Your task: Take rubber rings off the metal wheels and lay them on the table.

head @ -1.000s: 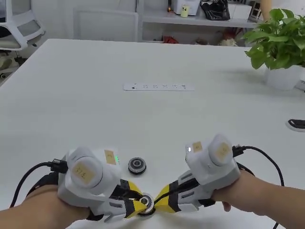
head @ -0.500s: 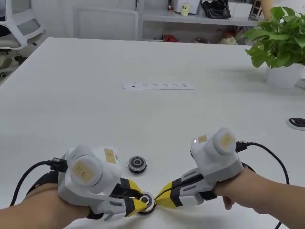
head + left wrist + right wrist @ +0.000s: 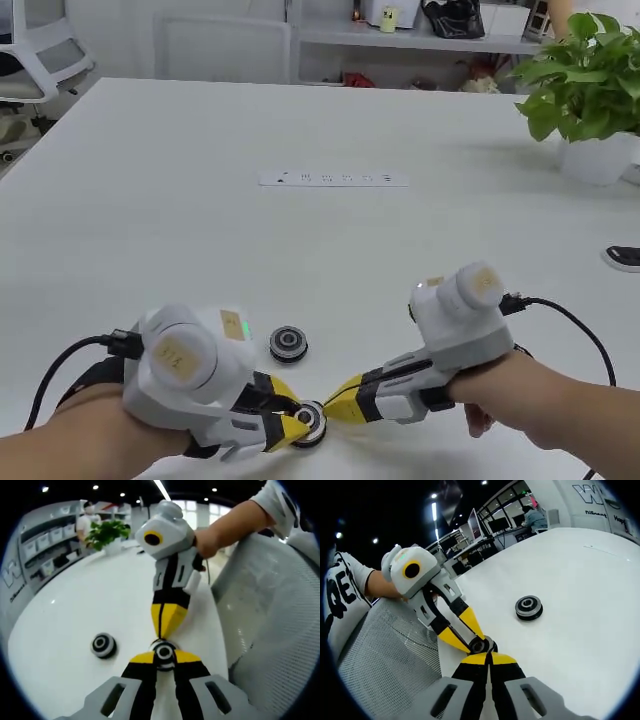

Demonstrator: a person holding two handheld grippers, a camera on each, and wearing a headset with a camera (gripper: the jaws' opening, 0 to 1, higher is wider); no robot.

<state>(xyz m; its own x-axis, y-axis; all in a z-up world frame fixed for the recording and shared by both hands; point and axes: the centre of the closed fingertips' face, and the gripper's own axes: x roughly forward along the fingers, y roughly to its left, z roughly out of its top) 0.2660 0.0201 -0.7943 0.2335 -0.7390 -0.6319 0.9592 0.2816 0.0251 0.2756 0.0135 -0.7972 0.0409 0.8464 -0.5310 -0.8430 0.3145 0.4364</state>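
Note:
A small metal wheel [image 3: 308, 420] with a black rubber ring is held just above the table's near edge. My left gripper [image 3: 303, 424] is shut on it, and its yellow fingertips [image 3: 145, 657] clamp the wheel [image 3: 164, 652] from both sides. My right gripper [image 3: 331, 411] comes in from the right. Its jaws are pressed together at the wheel's rim [image 3: 482, 644], pinching the rubber ring. A second wheel [image 3: 288, 343], with its black ring on, lies flat on the table just behind the left gripper; it is also in the left gripper view [image 3: 103, 645] and the right gripper view [image 3: 528, 607].
A white power strip [image 3: 333, 181] lies mid-table. A potted plant [image 3: 585, 90] stands at the far right, with a black object [image 3: 625, 259] at the right edge. A mesh chair [image 3: 270, 605] is right by the table's near edge.
The right gripper's body has swung right and lower, so it now lies flatter, while its tips stay at the wheel. The left gripper and the second wheel have not moved.

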